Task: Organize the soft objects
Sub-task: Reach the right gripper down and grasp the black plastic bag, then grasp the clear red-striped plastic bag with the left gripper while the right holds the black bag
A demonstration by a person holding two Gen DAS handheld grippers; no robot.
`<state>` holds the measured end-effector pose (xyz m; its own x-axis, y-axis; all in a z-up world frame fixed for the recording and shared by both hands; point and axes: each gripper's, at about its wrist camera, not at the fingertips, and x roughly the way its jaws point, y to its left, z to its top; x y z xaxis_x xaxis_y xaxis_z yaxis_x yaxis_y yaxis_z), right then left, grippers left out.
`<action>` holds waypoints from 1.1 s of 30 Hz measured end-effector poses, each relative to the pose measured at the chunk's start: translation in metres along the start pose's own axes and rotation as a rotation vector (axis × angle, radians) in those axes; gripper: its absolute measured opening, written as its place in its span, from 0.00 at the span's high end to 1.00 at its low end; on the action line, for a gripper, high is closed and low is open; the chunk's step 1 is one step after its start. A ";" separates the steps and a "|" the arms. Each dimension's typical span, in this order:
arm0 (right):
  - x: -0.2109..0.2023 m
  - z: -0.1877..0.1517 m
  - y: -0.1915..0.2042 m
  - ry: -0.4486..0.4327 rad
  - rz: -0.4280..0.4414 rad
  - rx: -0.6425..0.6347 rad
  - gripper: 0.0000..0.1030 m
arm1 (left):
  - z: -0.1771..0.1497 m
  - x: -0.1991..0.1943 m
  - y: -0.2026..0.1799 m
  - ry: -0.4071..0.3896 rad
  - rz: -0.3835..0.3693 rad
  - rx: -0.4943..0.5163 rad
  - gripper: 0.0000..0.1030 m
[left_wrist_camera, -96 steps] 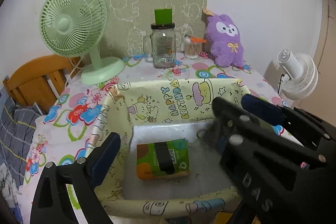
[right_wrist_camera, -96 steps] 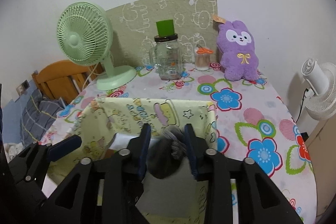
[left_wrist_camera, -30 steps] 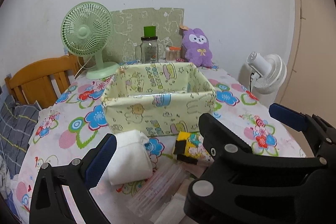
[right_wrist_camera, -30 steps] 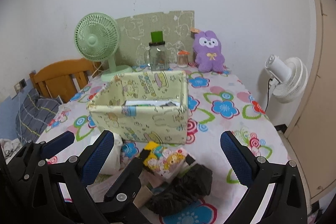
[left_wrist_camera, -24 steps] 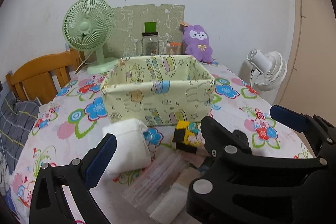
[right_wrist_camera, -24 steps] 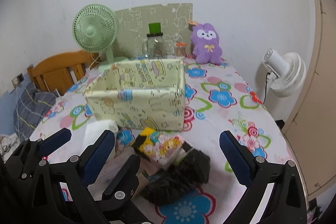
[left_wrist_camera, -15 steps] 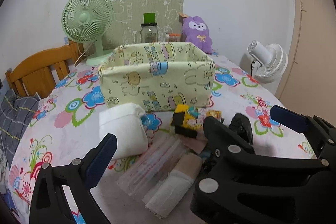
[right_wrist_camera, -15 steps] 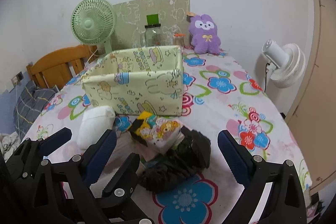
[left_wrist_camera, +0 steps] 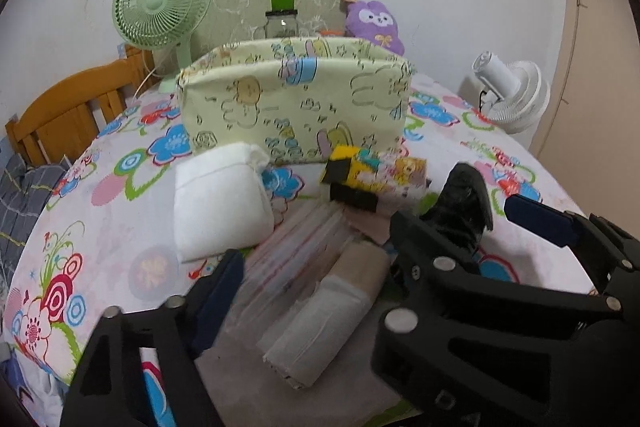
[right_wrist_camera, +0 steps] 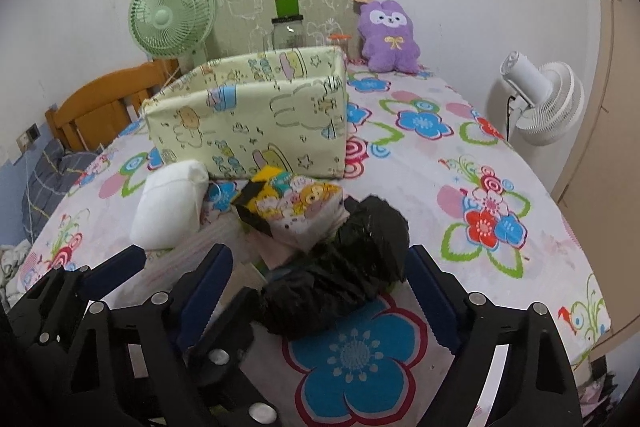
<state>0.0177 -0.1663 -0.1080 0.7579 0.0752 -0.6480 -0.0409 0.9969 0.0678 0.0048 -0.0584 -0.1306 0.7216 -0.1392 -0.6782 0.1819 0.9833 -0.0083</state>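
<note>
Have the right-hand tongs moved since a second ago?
Yes. The right tongs have come down toward the black bundle, which now lies between their closing jaws, not yet gripped. Against the yellow fabric box, the view sits lower and closer.

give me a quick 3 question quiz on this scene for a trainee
1. True or false: the black fuzzy bundle lies between the fingers of the right claw.
2. Which item sits left of the cartoon-print packet? A white pad; B purple plush; C white fan.
3. Fill in: the yellow fabric box stands ___ the loose items, toward the wall.

Key: 1 true; its pads are not pressing it, the claw having just been closing. 2 A. 3 behind.
</note>
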 end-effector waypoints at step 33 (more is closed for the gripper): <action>0.007 0.005 -0.005 0.014 -0.016 0.079 0.58 | 0.007 0.013 0.010 0.042 0.035 0.043 0.35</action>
<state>0.0268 -0.1709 -0.1088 0.7489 0.0600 -0.6600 0.0234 0.9929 0.1168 0.0208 -0.0512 -0.1344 0.6998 -0.0994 -0.7074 0.1862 0.9814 0.0463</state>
